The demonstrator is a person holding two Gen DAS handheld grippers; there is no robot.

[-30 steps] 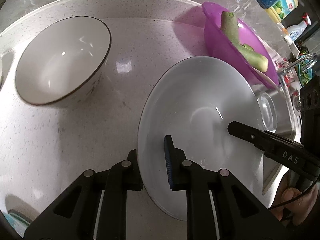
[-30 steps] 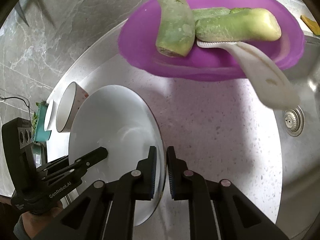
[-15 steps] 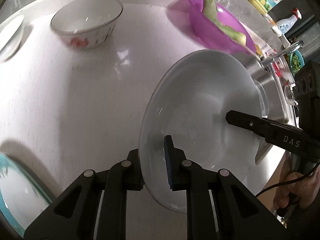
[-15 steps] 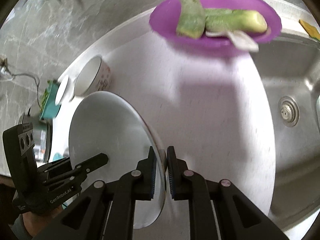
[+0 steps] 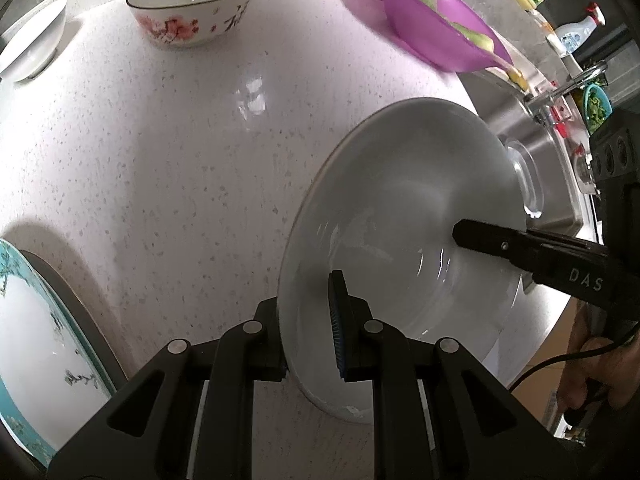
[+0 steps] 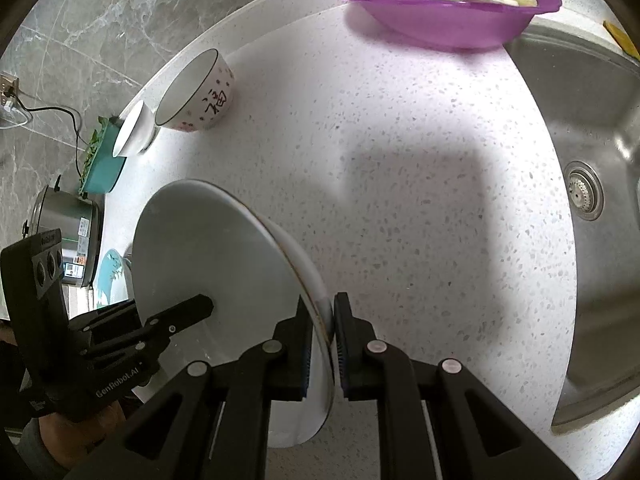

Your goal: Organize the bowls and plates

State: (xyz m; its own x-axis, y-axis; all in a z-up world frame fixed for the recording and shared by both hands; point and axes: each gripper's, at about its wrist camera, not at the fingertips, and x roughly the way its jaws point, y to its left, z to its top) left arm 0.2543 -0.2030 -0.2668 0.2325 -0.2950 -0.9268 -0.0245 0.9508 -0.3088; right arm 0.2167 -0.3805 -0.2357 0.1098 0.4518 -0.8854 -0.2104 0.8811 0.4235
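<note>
Both grippers hold one white deep plate (image 5: 404,216) by opposite rims, tilted, above the speckled counter. My left gripper (image 5: 308,320) is shut on its near rim; the right gripper's finger (image 5: 500,242) shows across the plate. In the right wrist view my right gripper (image 6: 320,320) is shut on the plate's (image 6: 212,252) rim, and the left gripper (image 6: 176,316) reaches in from the left. A flower-patterned bowl (image 5: 194,6) and a small white bowl (image 5: 32,46) stand at the counter's back. A teal-rimmed plate (image 5: 36,344) lies at the left.
A purple basin (image 6: 440,4) with green vegetable pieces stands at the back by the steel sink (image 6: 600,184). A teal tray of greens (image 6: 100,160) and a steel cooker (image 6: 64,232) stand at the far left. Bottles and a tap (image 5: 560,88) are behind the sink.
Both grippers have carried the white plate up and back from the counter's rear; the flower bowl and purple basin now look farther away, and the teal-rimmed plate has come into view.
</note>
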